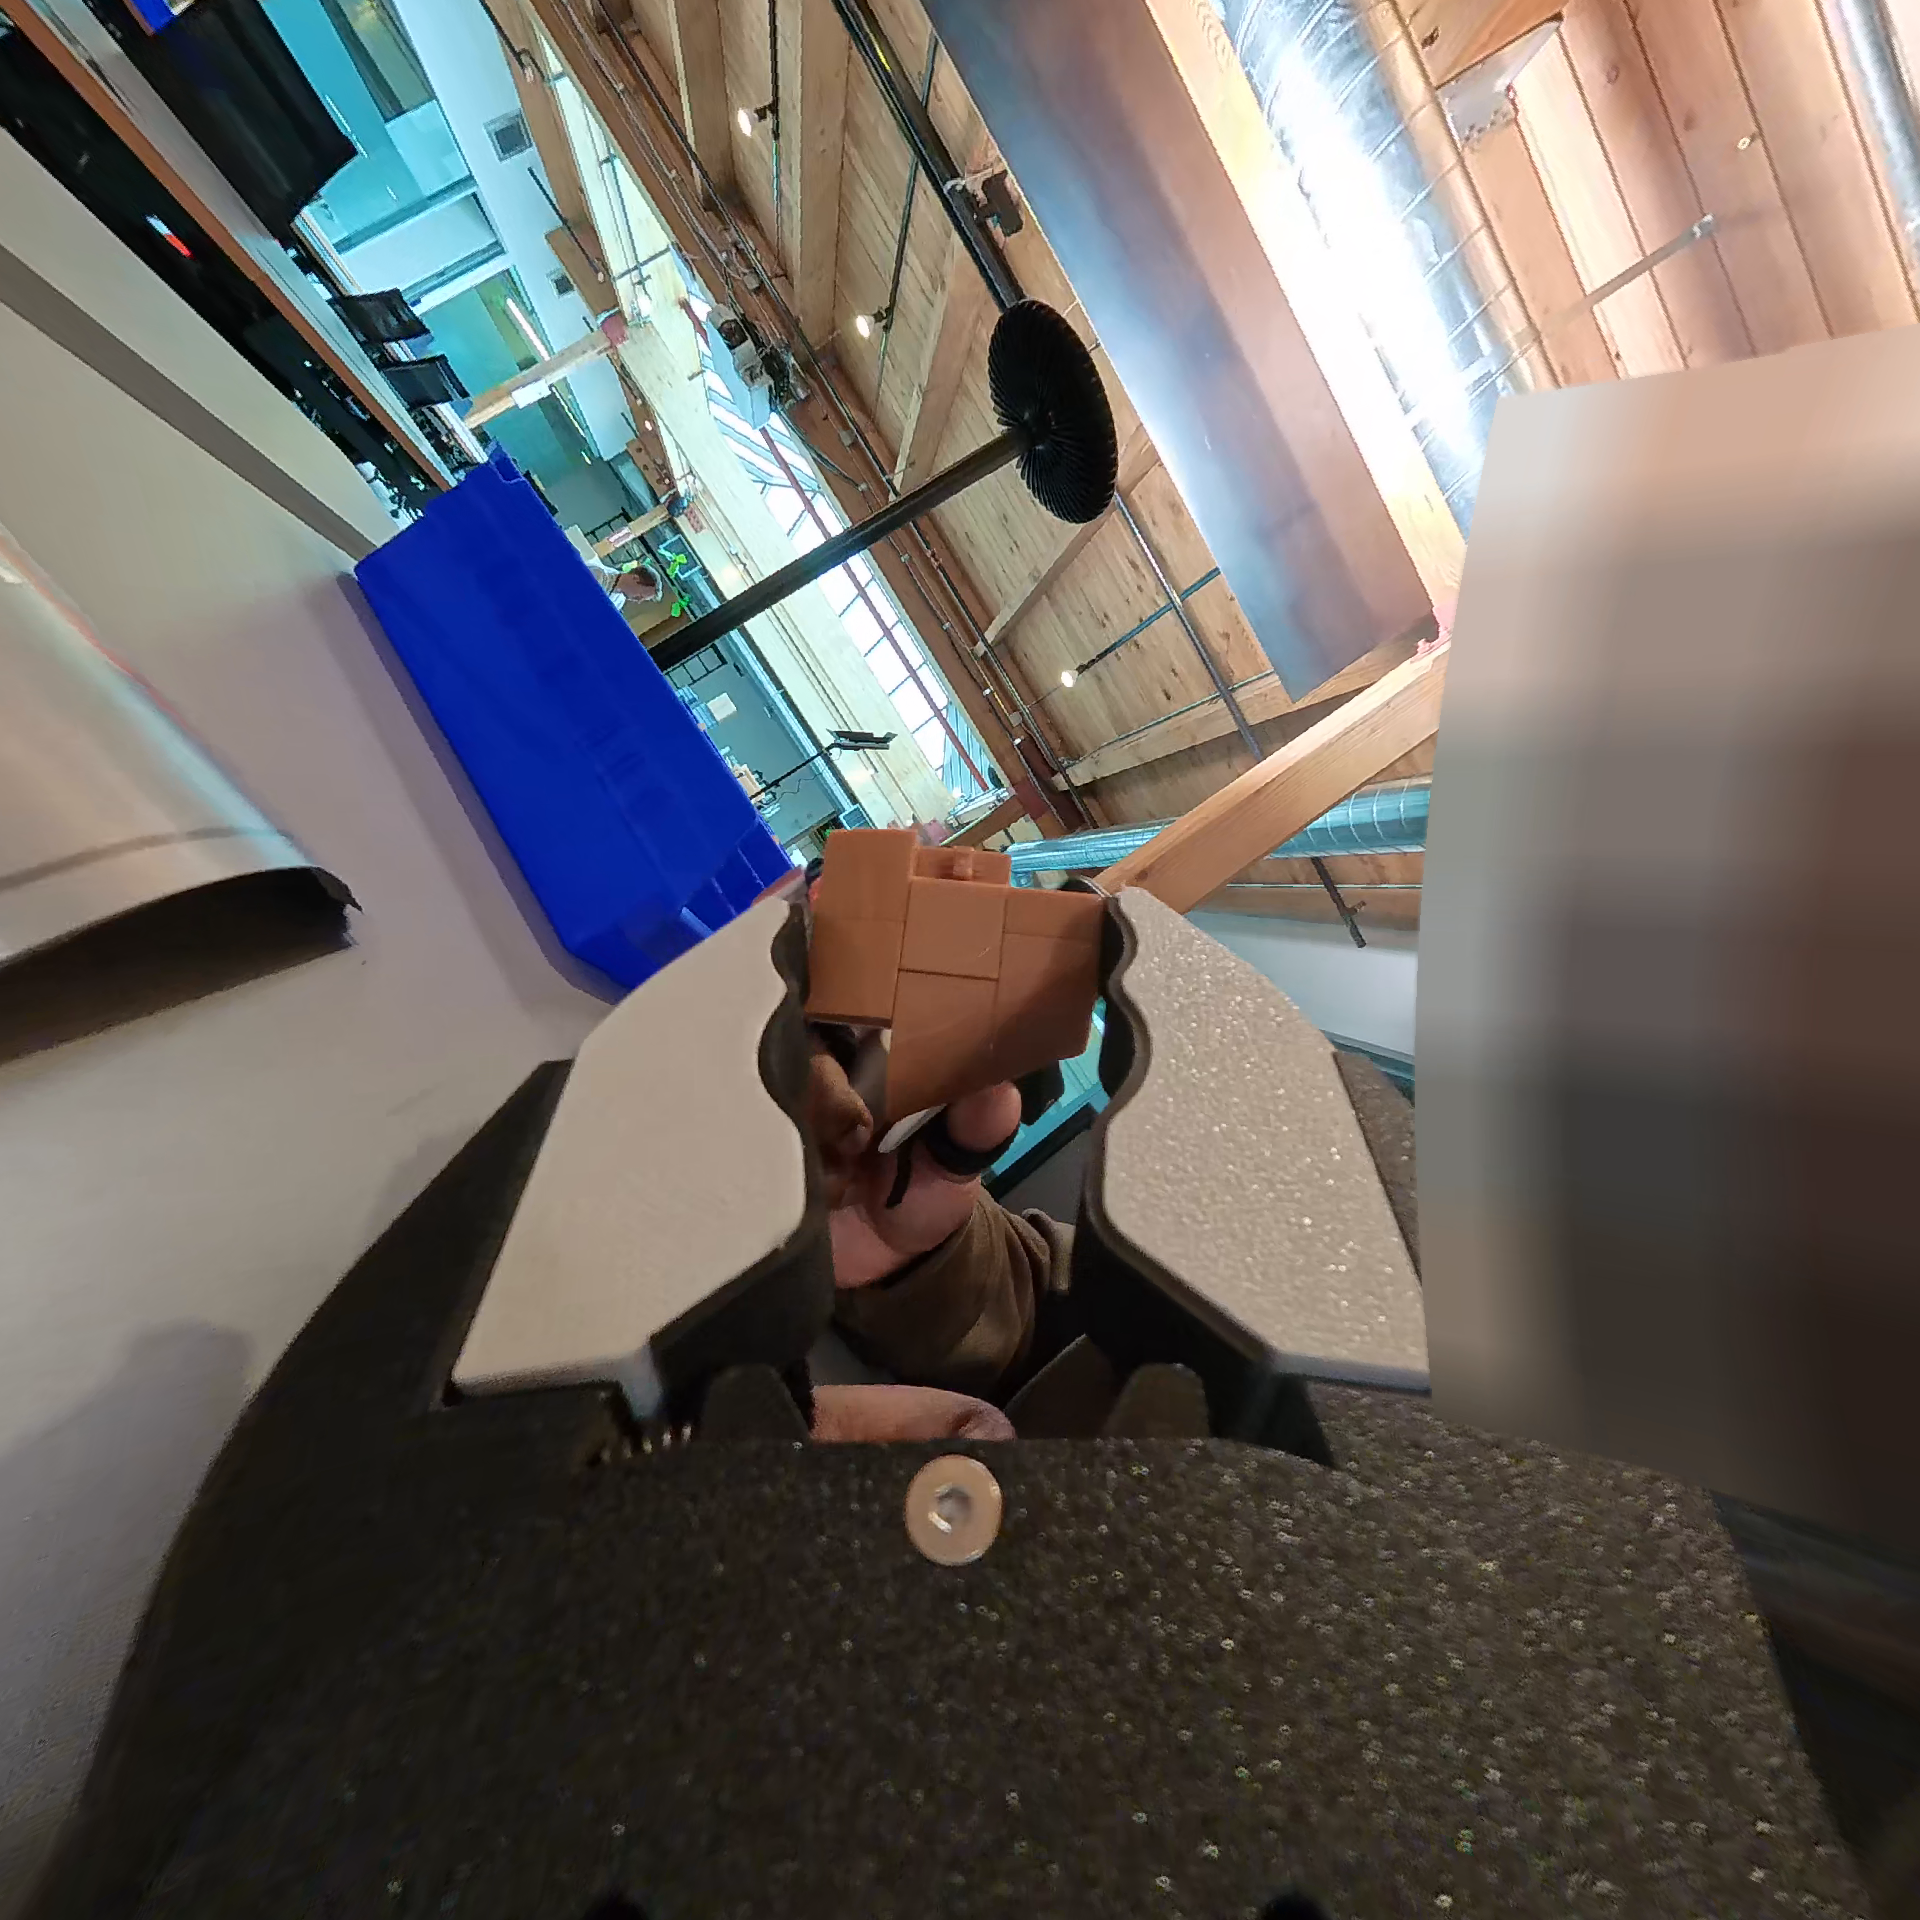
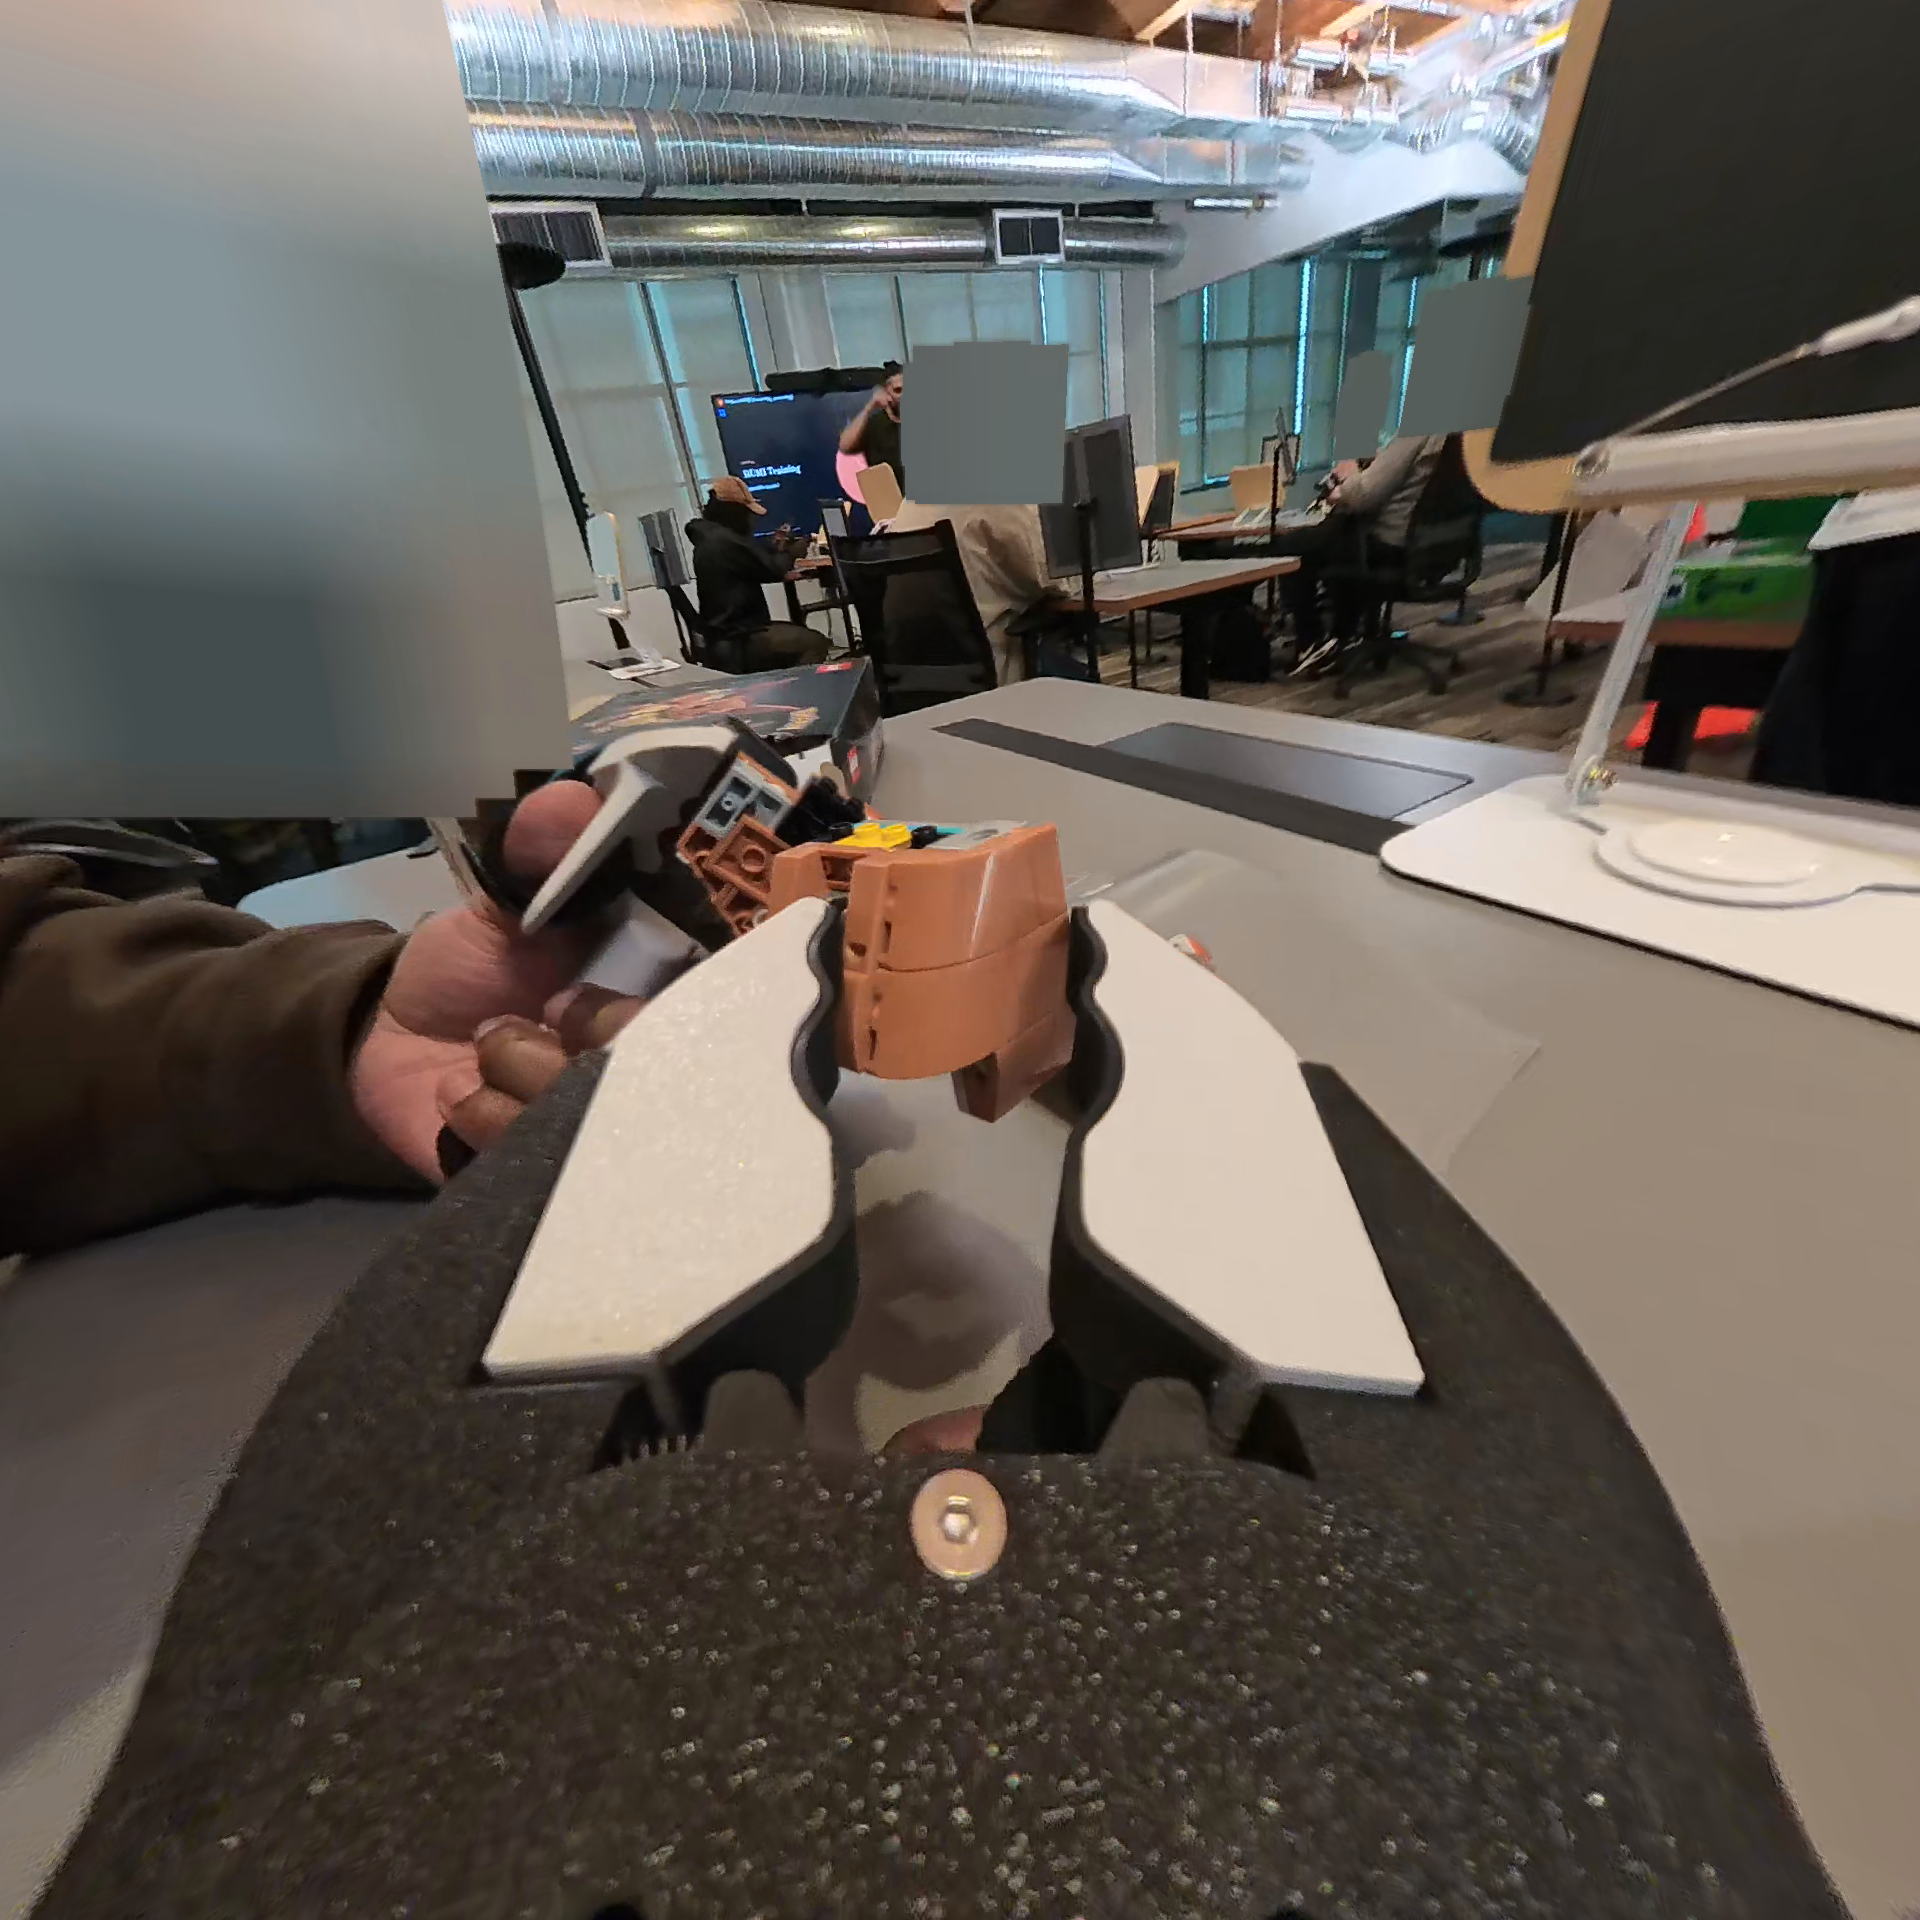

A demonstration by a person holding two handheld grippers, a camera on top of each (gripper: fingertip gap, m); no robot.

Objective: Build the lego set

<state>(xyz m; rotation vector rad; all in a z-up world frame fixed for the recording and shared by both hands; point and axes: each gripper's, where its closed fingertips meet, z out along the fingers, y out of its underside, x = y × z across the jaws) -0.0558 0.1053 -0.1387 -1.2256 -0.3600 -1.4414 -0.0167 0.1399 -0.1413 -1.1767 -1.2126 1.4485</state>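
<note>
Apparently both pairs of jaws are clenched on one brown lego build (image 2: 951,961), held aloft above the grey surface (image 2: 1558,1195), the left gripper (image 1: 951,971) meeting the right gripper (image 2: 951,987) from its left side.

Brown lego build (image 2: 951,966), blue bin (image 1: 561,717)

Both wrist cams close-up; left tilted ceilingward, right level; share, prob., lego build (image 1: 951,987).
</note>
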